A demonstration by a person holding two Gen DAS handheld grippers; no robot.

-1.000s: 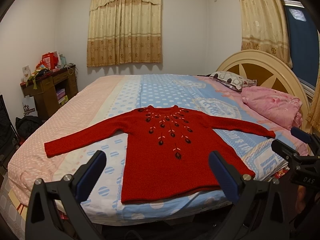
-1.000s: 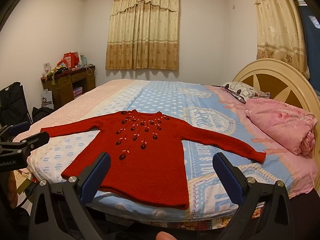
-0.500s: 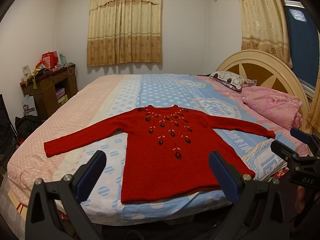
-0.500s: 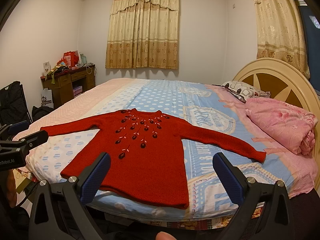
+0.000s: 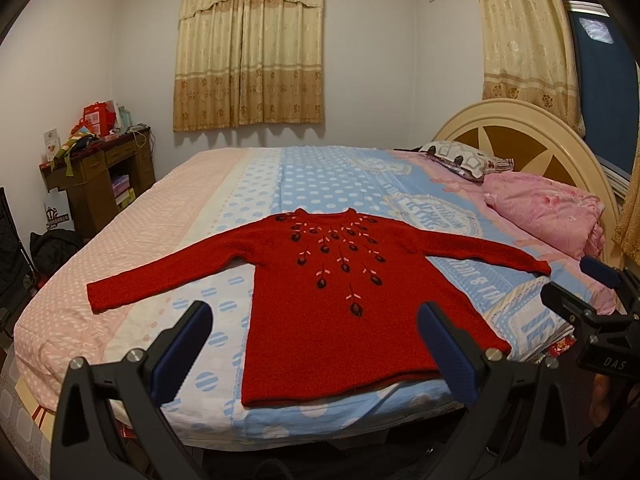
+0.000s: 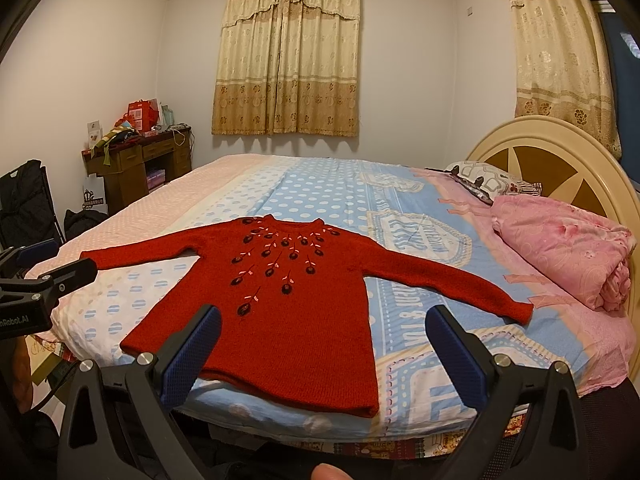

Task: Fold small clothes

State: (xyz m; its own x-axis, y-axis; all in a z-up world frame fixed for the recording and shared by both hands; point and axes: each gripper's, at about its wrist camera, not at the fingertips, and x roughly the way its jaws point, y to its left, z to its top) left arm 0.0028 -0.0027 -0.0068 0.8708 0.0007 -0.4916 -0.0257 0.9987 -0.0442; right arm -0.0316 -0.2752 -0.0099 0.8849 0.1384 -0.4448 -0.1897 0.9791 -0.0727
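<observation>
A red knitted sweater [image 5: 344, 300] with dark flower embroidery lies flat on the bed, front up, both sleeves spread out, hem toward me. It also shows in the right wrist view [image 6: 288, 312]. My left gripper [image 5: 312, 344] is open and empty, held off the bed's near edge in front of the hem. My right gripper [image 6: 324, 344] is open and empty, also before the hem, a little to the right. Each gripper shows at the edge of the other's view.
The bed [image 5: 328, 176] has a blue, white and pink dotted sheet. A folded pink quilt [image 5: 548, 216] and a patterned pillow [image 5: 464, 158] lie by the headboard [image 5: 532, 148] at right. A cluttered wooden desk [image 5: 100, 176] stands at the left wall.
Both grippers have stayed open and nearly still; the right one has edged slightly closer to the bed. The sweater has not moved.
</observation>
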